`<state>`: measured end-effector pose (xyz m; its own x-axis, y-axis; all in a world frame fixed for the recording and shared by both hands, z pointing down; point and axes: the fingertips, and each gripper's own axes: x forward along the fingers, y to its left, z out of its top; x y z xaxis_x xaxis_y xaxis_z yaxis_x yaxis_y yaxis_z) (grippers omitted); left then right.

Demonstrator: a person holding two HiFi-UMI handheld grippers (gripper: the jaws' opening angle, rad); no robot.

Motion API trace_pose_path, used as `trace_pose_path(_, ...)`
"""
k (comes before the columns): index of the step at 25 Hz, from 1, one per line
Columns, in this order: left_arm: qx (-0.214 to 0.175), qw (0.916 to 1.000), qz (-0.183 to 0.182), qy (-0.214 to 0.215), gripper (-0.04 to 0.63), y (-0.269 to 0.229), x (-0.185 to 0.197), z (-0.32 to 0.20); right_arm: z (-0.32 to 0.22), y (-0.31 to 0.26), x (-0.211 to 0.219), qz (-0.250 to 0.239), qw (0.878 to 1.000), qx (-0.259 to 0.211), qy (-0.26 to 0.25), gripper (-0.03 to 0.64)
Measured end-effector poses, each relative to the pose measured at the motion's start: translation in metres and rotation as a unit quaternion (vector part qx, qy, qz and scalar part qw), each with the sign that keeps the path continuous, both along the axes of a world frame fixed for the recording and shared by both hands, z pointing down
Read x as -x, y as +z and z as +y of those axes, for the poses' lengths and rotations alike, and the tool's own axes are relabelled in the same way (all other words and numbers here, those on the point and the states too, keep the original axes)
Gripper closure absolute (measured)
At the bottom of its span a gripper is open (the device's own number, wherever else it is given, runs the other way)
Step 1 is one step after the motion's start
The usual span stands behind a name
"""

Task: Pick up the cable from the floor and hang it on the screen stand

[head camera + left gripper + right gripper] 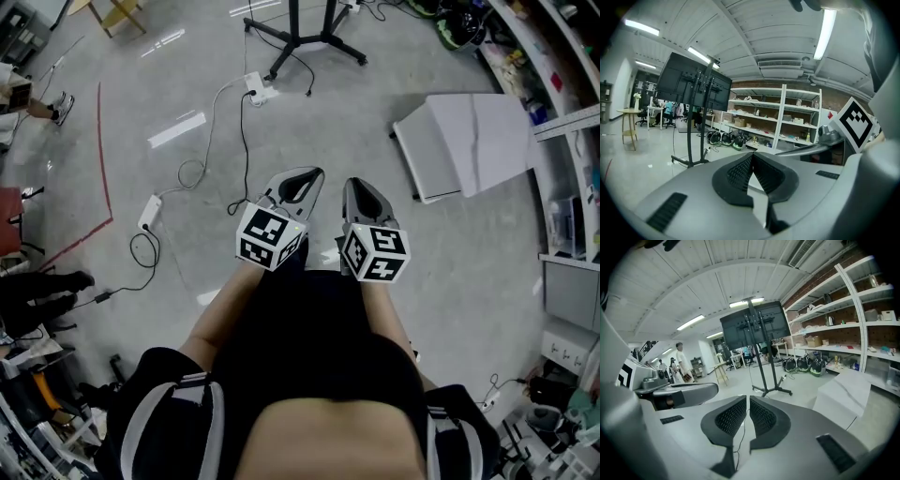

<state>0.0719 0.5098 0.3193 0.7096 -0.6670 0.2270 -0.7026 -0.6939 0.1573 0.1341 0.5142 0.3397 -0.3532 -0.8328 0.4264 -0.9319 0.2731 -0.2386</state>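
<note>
Cables lie on the grey floor ahead and to my left. A white cable (208,131) runs from a white power strip (254,89) to a white adapter (150,212), and a black cable (246,150) trails beside it. The screen stand's black base (302,39) is at the top of the head view; its pole and dark screens (693,84) (754,324) rise ahead in both gripper views. My left gripper (298,178) (752,155) and right gripper (361,189) (747,400) are held side by side at waist height, both shut and empty, well above the cables.
A white box (466,141) (843,390) lies on the floor to the right. Shelving (562,103) lines the right wall, with helmets (724,138) at its foot. A red tape line (101,159) marks the floor at left. People (679,363) stand far back.
</note>
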Motion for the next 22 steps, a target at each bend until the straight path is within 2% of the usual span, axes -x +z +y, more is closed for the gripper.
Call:
trace_pose_path(5,-0.003,0.9999,-0.012,0.0,0.588,-0.005,0.001,-0.063,-0.063,-0.008,-0.001,-0.002,1.0,-0.009,0.001,0.591)
trace_pose_path(11,-0.007,1.0,-0.007,0.0,0.588,-0.008,0.007,-0.125,-0.127,-0.011,0.011,0.003,1.0,-0.017,-0.008,0.591)
trace_pose_path(22,0.001,0.9999,-0.007,-0.009,0.589,0.003,0.032,-0.205,-0.214,0.003,0.02,0.003,1.0,-0.011,-0.004,0.591)
